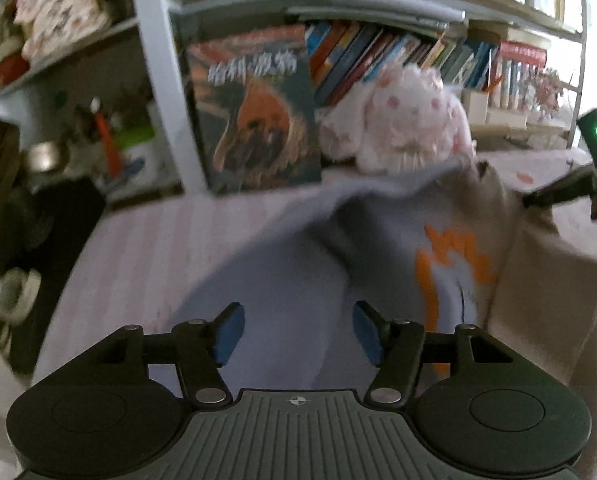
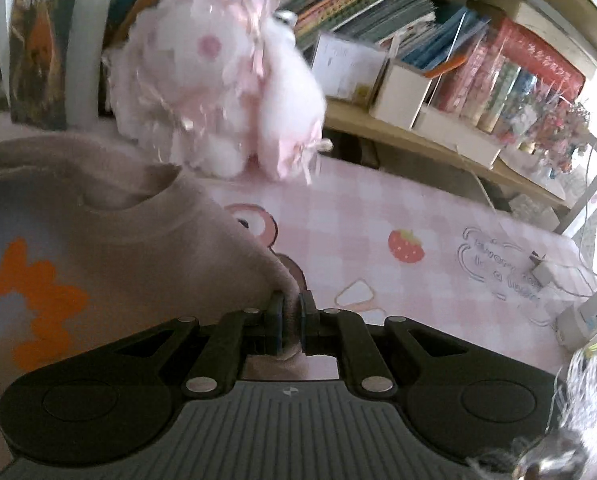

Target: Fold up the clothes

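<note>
Between the closed jaws of the right gripper (image 2: 289, 322) a rolled edge of the soft beige knit sweater with a grey-blue panel and an orange jagged print (image 2: 98, 248) is pinched, the fabric bunched thick between the blue pads. From there the sweater spreads away to the left of those jaws, its ribbed round neckline just ahead and its fuzzy surface sagging in broad folds over the pink checked tablecloth with strawberry and bear prints (image 2: 378, 220) on the table. To the right of the right jaws the cloth lies flat and open as far as a white charger and cable (image 2: 546, 272) near the far edge. The left gripper (image 1: 298, 330) has its jaws standing apart with nothing pressed between them; the grey-blue part of the sweater lies under and just ahead of them, blurred, with the orange print to their right. Left of these jaws runs a bare strip of the pale striped cloth. Ahead of both grippers sits a fluffy white-and-pink plush toy (image 1: 402, 124), close beyond the sweater's far edge, beside a large dark upright book (image 1: 254, 116) and shelves of thin books (image 2: 378, 4).
</note>
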`<action>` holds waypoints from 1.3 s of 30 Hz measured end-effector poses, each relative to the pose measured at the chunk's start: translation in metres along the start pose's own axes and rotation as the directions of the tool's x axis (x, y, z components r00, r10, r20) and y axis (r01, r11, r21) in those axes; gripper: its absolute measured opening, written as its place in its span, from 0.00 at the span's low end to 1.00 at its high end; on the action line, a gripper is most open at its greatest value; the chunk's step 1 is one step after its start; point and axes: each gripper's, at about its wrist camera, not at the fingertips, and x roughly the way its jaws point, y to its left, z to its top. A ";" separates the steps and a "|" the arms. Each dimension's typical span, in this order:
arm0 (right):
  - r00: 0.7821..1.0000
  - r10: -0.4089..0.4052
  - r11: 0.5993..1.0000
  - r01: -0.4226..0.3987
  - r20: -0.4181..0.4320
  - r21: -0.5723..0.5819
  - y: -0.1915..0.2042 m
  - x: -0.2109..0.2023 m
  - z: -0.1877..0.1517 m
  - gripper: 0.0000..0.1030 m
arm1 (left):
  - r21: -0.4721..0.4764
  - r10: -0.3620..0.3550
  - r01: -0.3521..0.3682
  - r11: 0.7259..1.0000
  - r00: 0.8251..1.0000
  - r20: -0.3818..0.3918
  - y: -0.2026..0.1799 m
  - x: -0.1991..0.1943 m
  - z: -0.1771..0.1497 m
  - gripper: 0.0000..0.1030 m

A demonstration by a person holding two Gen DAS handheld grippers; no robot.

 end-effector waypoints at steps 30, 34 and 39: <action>0.948 0.318 0.942 -0.314 0.009 -0.120 0.146 -0.166 -0.120 0.53 | 0.130 -0.009 0.015 0.991 0.999 -0.045 -0.019 -0.017 -0.068 0.66; 0.940 0.338 0.929 -0.328 0.035 -0.171 0.157 -0.175 -0.118 0.56 | 0.103 0.028 -0.024 0.994 0.999 -0.045 0.000 -0.026 -0.075 0.66; 0.908 0.418 0.874 -0.404 -0.004 -0.269 0.181 -0.178 -0.121 0.65 | 0.086 0.089 -0.083 0.993 0.993 -0.074 0.023 -0.022 -0.085 0.66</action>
